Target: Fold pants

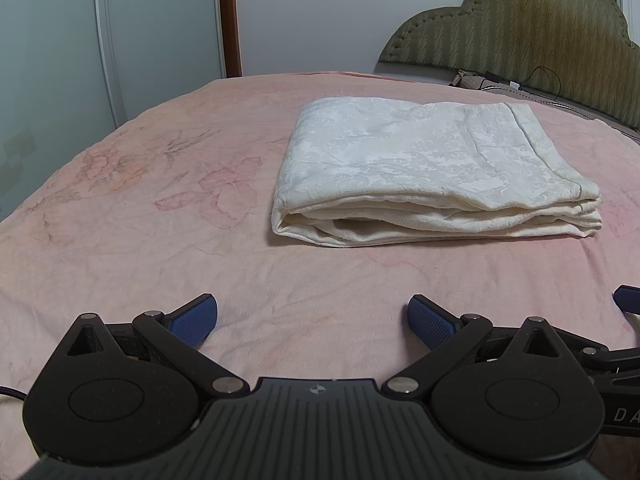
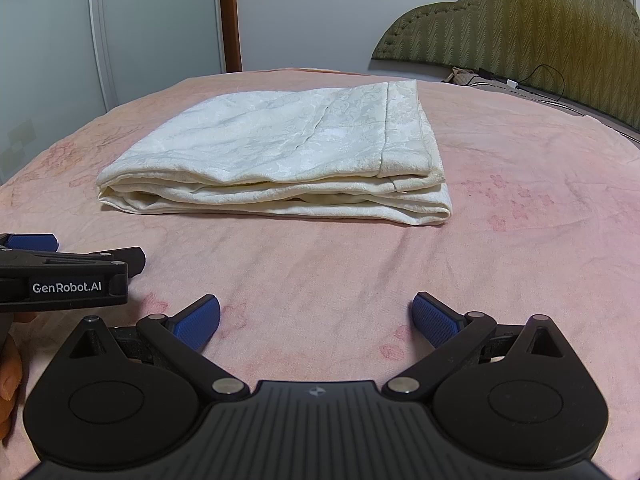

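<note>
Cream-white pants (image 1: 432, 168) lie folded into a thick rectangular stack on the pink bed cover (image 1: 140, 240), ahead and to the right in the left wrist view. In the right wrist view the pants (image 2: 280, 152) lie ahead and slightly left. My left gripper (image 1: 313, 320) is open and empty, low over the cover, short of the pants. My right gripper (image 2: 316, 320) is open and empty too, also short of the pants. The left gripper's side shows at the left edge of the right wrist view (image 2: 60, 268).
A green padded headboard (image 1: 520, 32) stands at the back right with a black cable (image 1: 544, 80) and small items at its foot. White wardrobe doors (image 1: 80, 40) and a brown door frame (image 1: 230, 16) stand beyond the bed's far edge.
</note>
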A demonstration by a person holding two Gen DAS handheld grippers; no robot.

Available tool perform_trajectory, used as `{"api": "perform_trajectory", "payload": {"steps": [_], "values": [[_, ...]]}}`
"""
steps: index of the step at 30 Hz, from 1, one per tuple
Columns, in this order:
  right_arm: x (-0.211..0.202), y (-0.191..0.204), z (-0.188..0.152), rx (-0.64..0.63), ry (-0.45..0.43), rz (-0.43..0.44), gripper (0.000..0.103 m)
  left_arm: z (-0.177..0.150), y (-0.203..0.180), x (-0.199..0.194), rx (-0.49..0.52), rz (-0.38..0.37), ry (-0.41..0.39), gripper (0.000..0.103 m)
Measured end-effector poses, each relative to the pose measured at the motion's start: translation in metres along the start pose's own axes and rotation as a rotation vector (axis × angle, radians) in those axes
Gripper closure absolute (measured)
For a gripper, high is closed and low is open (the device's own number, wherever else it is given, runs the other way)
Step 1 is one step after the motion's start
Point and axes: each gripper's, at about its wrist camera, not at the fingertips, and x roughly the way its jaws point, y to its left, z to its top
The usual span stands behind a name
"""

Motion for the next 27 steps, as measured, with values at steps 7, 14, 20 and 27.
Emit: {"api": "perform_trajectory", "payload": {"steps": [7, 14, 20, 27], "values": [[-0.0001, -0.0001, 0.0, 0.0, 0.0, 0.0, 0.0, 0.0, 0.0, -0.0002, 0.0, 0.0, 0.0, 0.0], [-0.0001, -0.0001, 0.0001, 0.001, 0.0, 0.0, 0.0, 0.0, -0.0002, -0.0004, 0.001, 0.001, 0.0, 0.0], [0.0, -0.0001, 0.0001, 0.0, 0.0, 0.0, 0.0, 0.0001, 0.0001, -0.0008, 0.003, 0.002, -0.002, 0.0], [-0.0001, -0.0003, 0.0001, 0.0, 0.0, 0.0, 0.0, 0.0, -0.001, -0.0017, 0.006, 0.005, -0.001, 0.0]]}}
